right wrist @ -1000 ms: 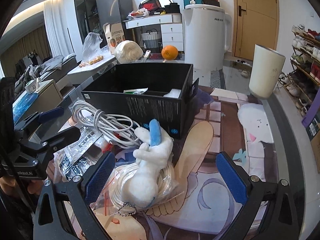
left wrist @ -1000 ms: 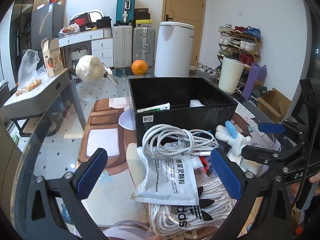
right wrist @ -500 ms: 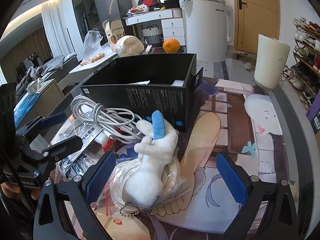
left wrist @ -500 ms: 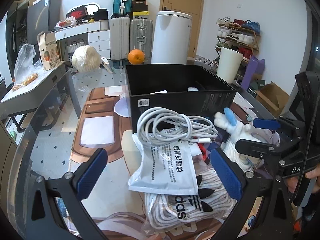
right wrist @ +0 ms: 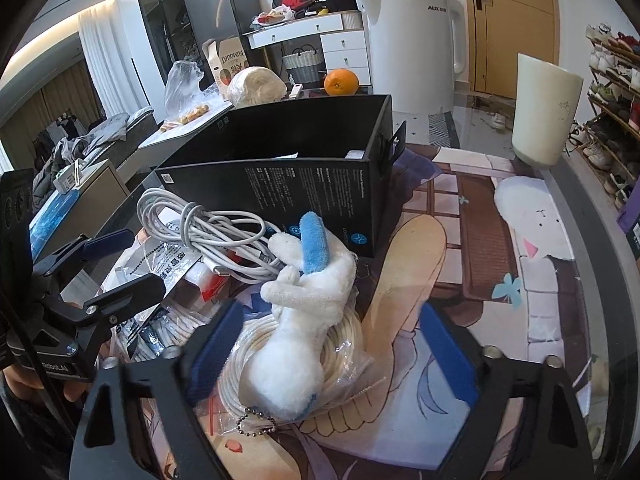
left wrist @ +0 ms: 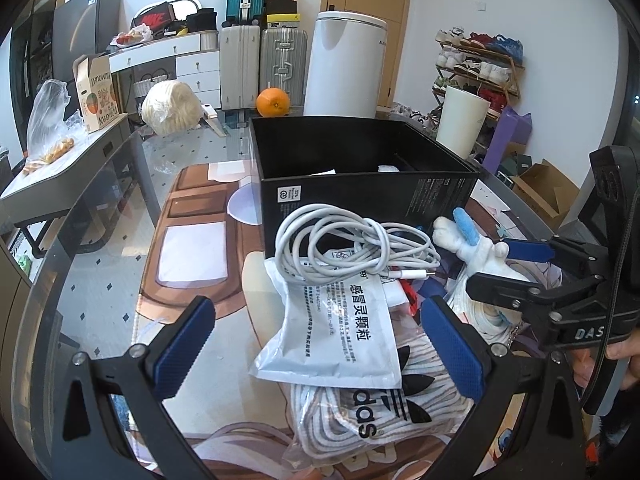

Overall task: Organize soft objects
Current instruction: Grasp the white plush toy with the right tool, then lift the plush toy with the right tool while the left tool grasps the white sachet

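Observation:
A white plush toy [right wrist: 304, 320] with a blue ear lies on a bagged coil of white cord [right wrist: 348, 344], in front of the black box [right wrist: 280, 184]. My right gripper [right wrist: 330, 350] straddles the toy; its jaws are closing, and neither pad presses it. In the left wrist view the toy [left wrist: 472, 240] sits at the right, with the right gripper [left wrist: 514, 268] around it. My left gripper [left wrist: 318, 346] is open over a white sachet [left wrist: 332, 332] and an adidas bag of rope [left wrist: 376, 412]. A coiled white cable [left wrist: 352, 244] rests on the sachet.
The black box [left wrist: 360, 176] holds a few papers. Behind it on the glass table are an orange [left wrist: 273, 102] and a wrapped pale bundle [left wrist: 172, 108]. A cream cup [right wrist: 544, 112] stands at the right. A printed mat [right wrist: 480, 240] covers the table.
The right gripper's blue pads have come closer together around the plush toy. Both cameras have tipped slightly downward. The left gripper's jaws stay as wide as before.

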`<act>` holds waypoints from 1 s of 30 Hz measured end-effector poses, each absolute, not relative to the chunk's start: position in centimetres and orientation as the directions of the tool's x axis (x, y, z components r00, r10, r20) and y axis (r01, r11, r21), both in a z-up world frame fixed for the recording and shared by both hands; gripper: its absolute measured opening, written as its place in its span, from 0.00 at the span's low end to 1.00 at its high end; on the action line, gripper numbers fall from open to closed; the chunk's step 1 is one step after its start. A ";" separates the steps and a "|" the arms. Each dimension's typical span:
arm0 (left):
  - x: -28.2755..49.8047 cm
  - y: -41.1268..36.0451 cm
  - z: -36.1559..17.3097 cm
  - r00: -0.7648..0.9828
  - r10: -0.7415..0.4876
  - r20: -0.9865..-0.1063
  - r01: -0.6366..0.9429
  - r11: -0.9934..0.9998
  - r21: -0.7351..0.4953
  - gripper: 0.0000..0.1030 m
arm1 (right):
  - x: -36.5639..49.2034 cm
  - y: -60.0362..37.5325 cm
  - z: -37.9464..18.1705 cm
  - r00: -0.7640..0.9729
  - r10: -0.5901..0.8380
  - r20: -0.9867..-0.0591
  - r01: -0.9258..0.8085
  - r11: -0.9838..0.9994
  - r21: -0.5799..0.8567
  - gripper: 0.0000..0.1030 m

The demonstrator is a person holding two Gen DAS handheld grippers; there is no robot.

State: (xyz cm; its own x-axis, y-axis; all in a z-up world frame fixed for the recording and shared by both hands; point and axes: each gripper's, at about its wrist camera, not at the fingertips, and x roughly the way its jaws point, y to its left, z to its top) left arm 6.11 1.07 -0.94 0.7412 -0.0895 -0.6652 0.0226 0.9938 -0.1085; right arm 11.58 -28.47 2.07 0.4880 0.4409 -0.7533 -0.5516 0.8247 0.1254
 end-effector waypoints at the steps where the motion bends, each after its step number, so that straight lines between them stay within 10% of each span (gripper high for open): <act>1: 6.1 1.0 -1.0 0.741 -0.089 -0.666 0.023 0.994 -0.107 1.00 | 11.6 -28.4 2.0 0.484 0.442 -0.755 -0.551 0.824 0.128 0.82; 17: 6.3 0.9 -1.2 0.735 -0.084 -0.673 0.021 0.995 -0.101 1.00 | 11.4 -27.3 1.7 0.467 0.456 -0.758 -0.588 0.800 0.119 0.39; 30: 6.4 0.9 -1.5 0.729 -0.087 -0.679 0.022 0.994 -0.104 1.00 | 10.5 -27.9 3.0 0.501 0.482 -0.719 -0.618 0.781 0.093 0.30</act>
State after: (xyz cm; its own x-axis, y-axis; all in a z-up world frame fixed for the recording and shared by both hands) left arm 6.45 0.86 -1.48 0.7291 -0.0870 -0.6789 0.0222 0.9944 -0.1036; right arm 10.47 -27.87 2.99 0.5006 0.4823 -0.7189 -0.6180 0.7806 0.0934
